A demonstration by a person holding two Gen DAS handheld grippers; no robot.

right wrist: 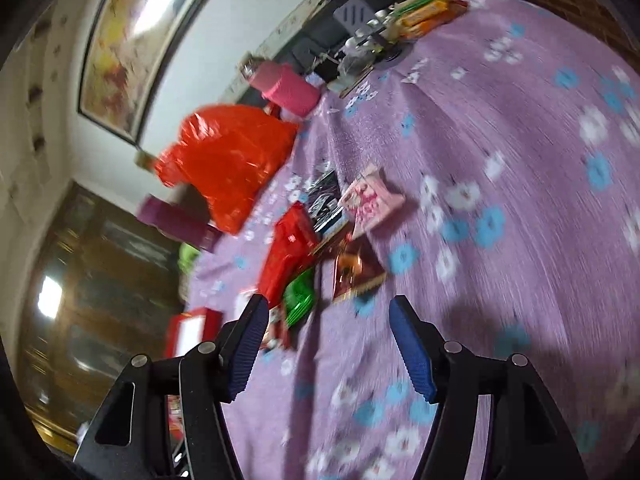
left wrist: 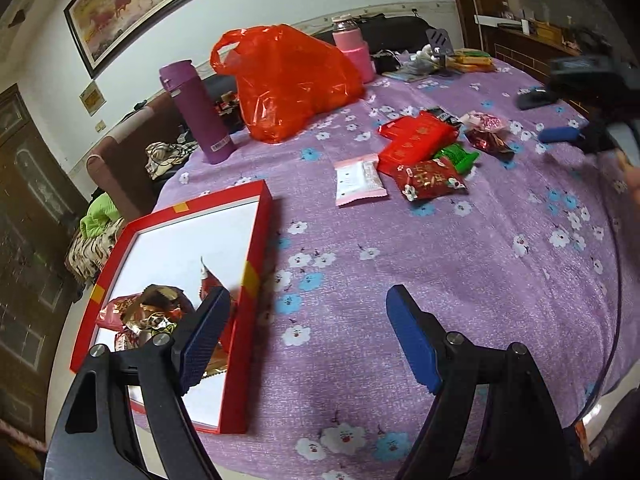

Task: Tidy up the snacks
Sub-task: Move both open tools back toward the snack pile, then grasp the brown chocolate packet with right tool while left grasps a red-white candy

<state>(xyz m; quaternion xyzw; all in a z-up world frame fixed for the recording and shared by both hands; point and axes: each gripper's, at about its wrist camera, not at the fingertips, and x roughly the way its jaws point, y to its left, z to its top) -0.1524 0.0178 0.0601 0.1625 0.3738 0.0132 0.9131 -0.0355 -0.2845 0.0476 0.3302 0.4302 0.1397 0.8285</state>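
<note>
on a round table under a purple flowered cloth (left wrist: 440,264), loose snack packets lie in a cluster at the upper middle of the left wrist view: a large red packet (left wrist: 416,140), a green packet (left wrist: 458,157), a red flowered packet (left wrist: 430,180), a pale pink packet (left wrist: 358,178) set slightly apart to the left, and a dark red foil packet (left wrist: 490,140) to the right. the left gripper (left wrist: 308,336) at the bottom of that frame stands released, jaws wide and nothing between them, its left finger over the red box (left wrist: 250,276). only this view looks into the box, at lower left, where several packed snacks (left wrist: 148,312) sit on its white floor. it alone also catches the right gripper (left wrist: 560,116) from outside, blurred at the right edge above the cluster. the right wrist view, smeared and tilted, shows the right gripper's jaws apart and empty over the cloth, the green packet (right wrist: 300,296) and the dark red foil packet (right wrist: 354,270) just beyond its tips, and the red box (right wrist: 192,328) only as a sliver at lower left. an orange plastic bag (left wrist: 288,80), a purple bottle (left wrist: 198,116) and a pink flask (left wrist: 354,50) stand behind in both views.
</note>
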